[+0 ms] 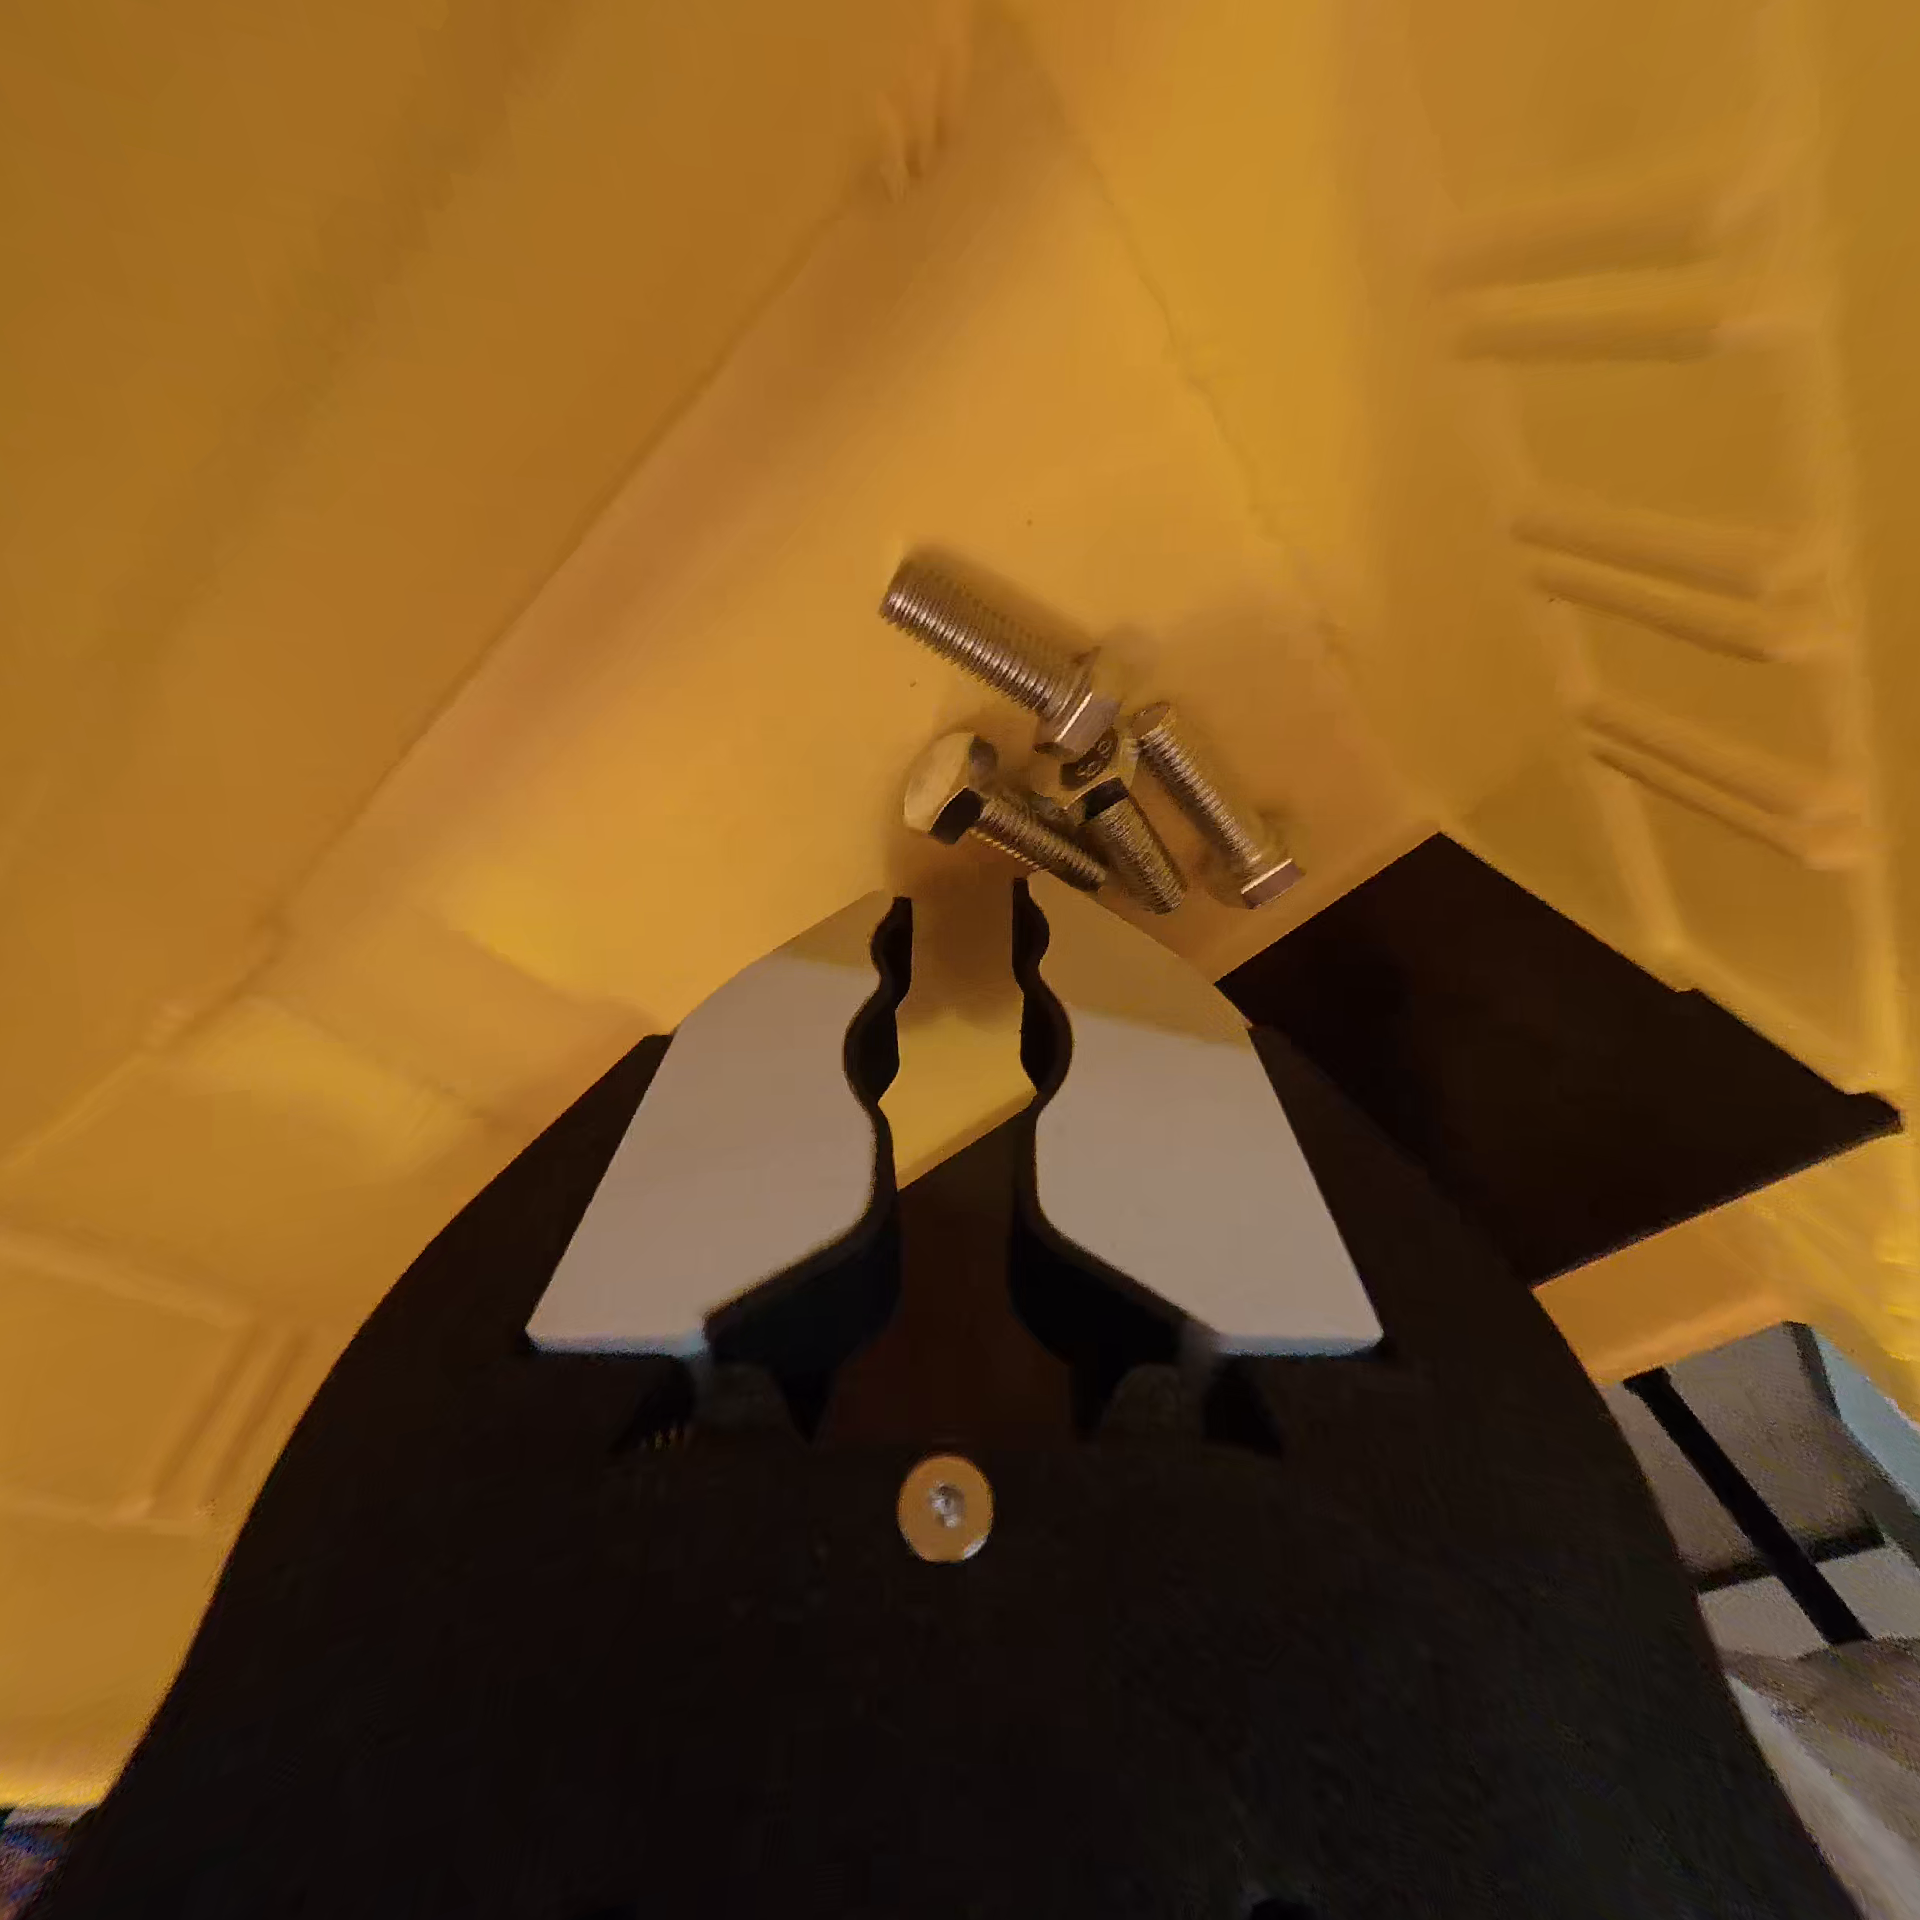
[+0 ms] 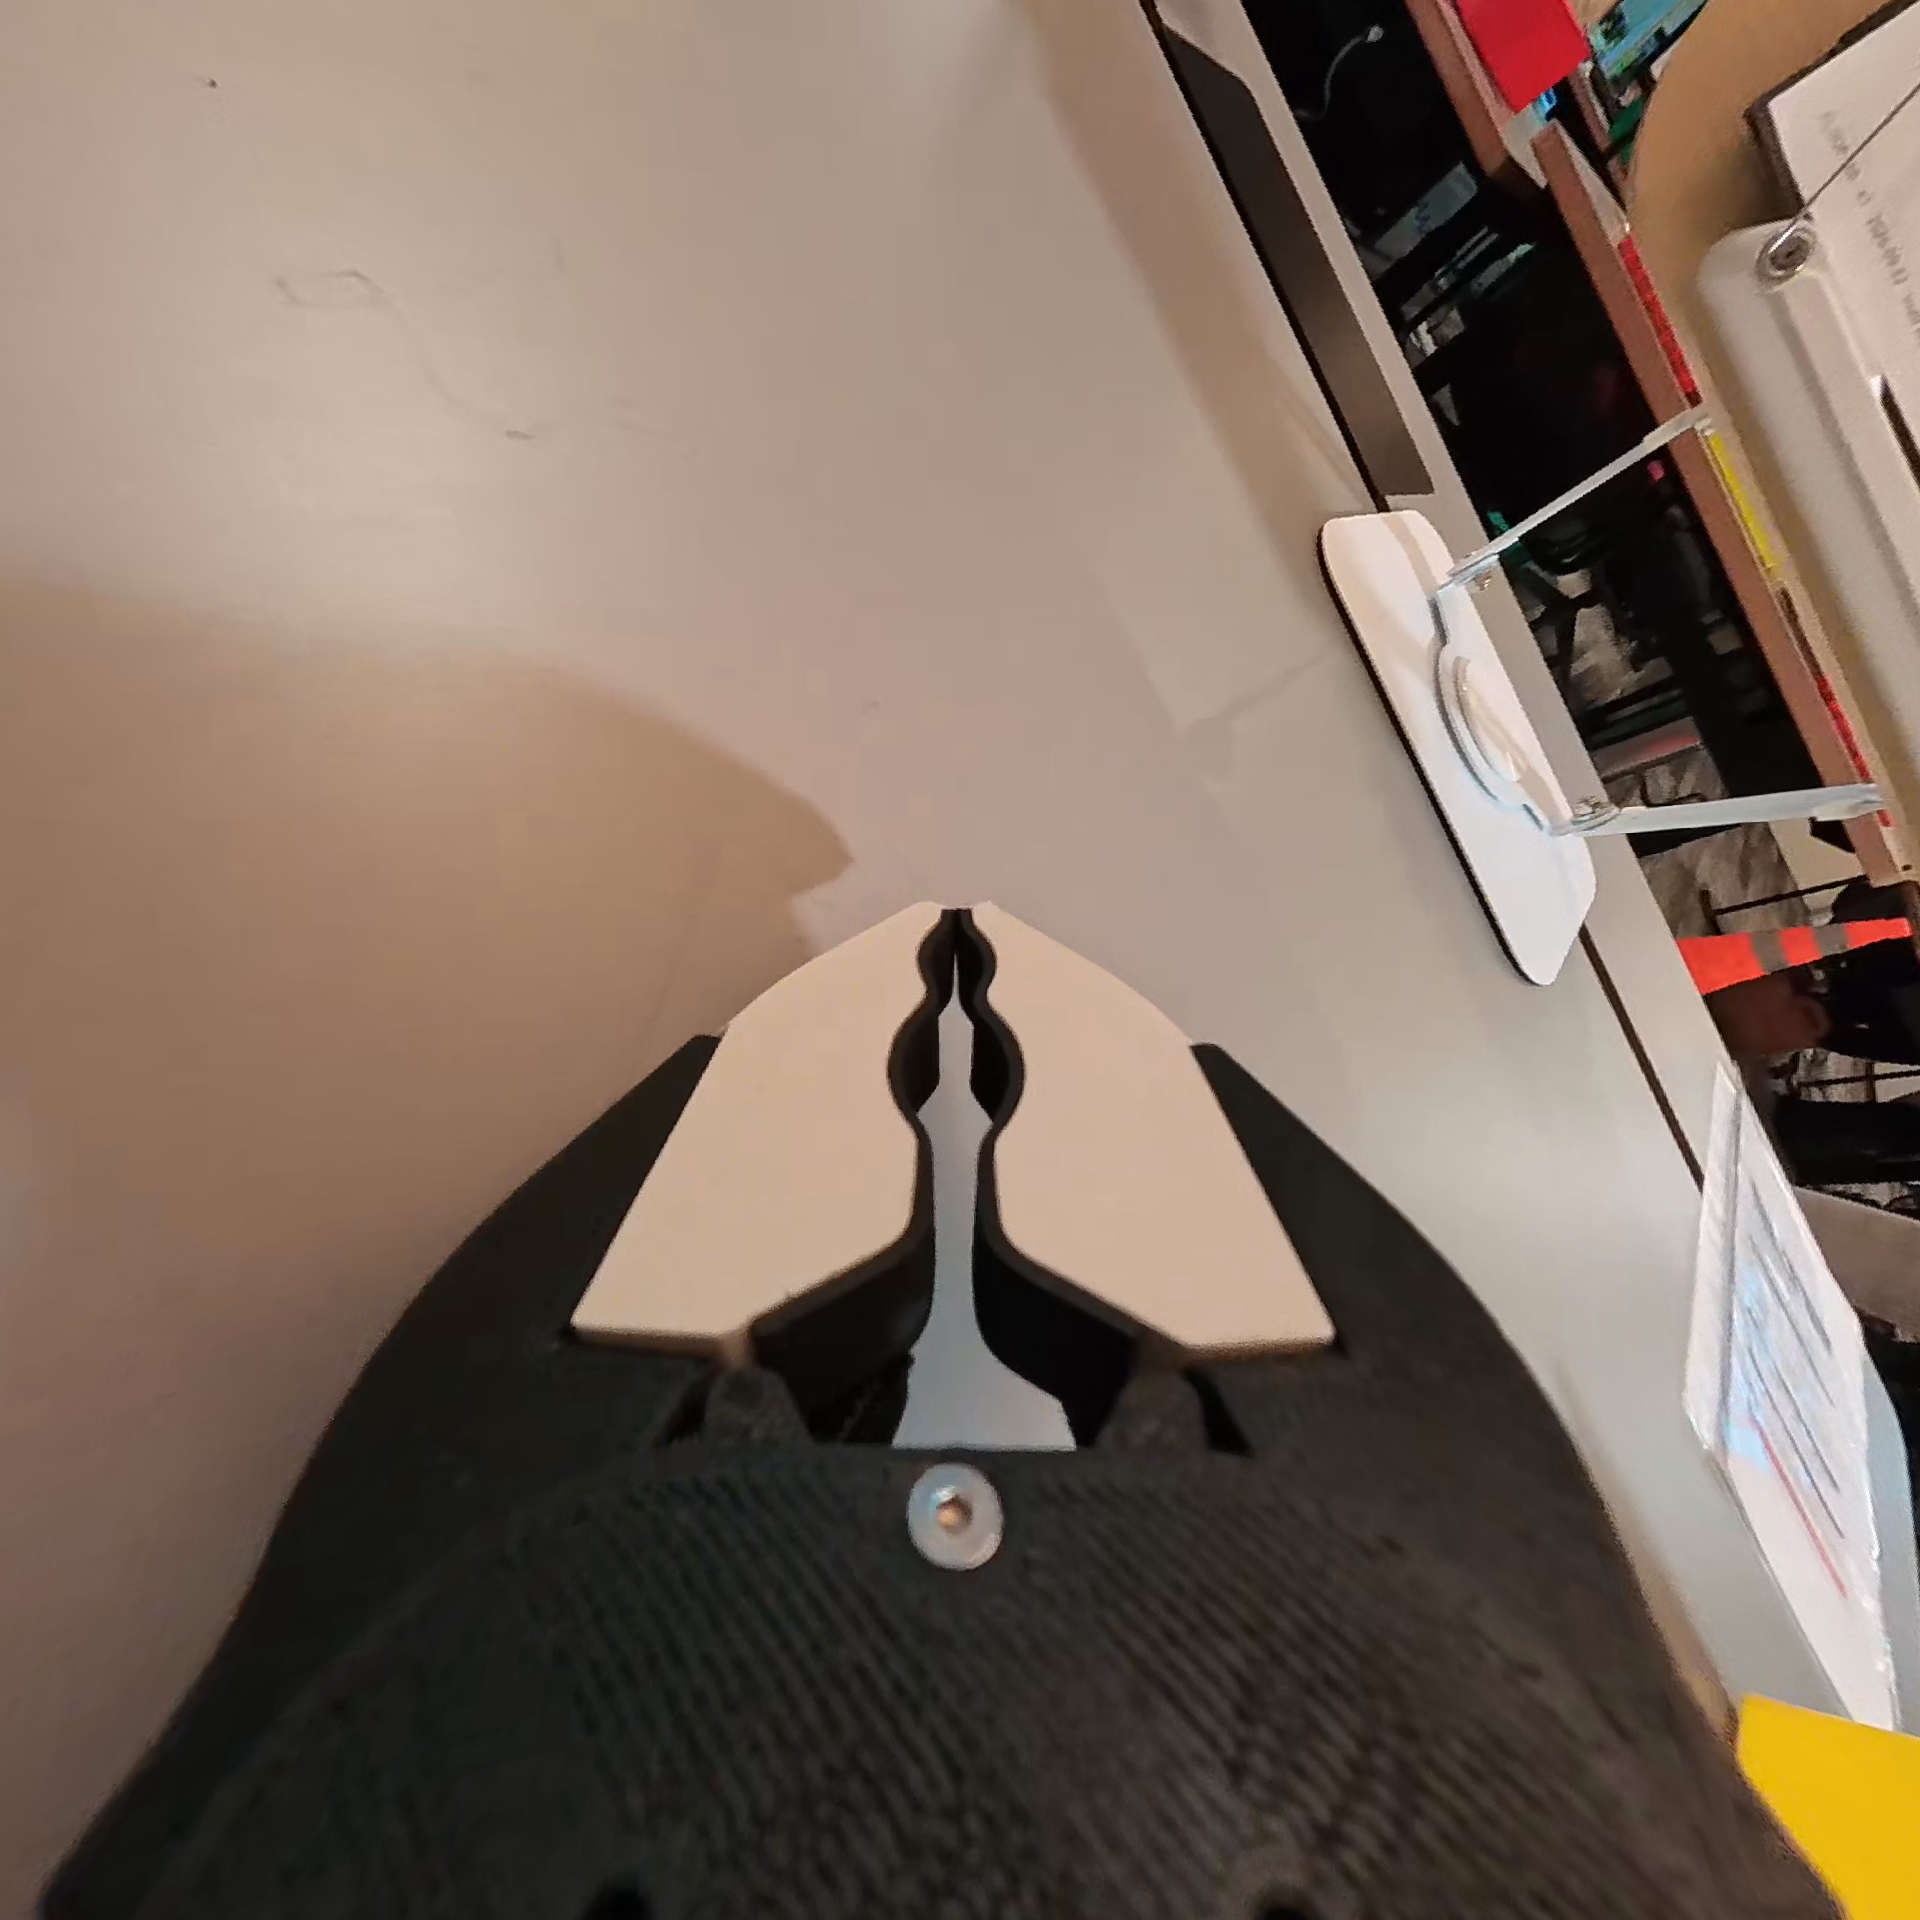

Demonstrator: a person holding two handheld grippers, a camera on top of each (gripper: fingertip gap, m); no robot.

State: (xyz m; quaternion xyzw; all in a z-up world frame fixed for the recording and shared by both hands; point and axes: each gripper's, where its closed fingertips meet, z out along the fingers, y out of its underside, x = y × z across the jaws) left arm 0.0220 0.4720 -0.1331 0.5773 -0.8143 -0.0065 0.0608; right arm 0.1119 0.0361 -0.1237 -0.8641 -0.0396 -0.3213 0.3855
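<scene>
In the left wrist view my left gripper is inside a yellow plastic bin. Its jaws stand a little apart and hold nothing. Just beyond its tips lies a small heap of several silver hex bolts on the bin floor, near a corner. The nearest bolt lies with its hex head to the left, just above the tips. In the right wrist view my right gripper is shut and empty, its tips touching, above a bare beige table top.
A black flat piece juts in at the right of the bin. The bin's ribbed wall rises on the right. On the table stand a white plate with a clear stand near the far edge, a paper sheet and a yellow corner. The grippers' ends are close to 45 cm from one another.
</scene>
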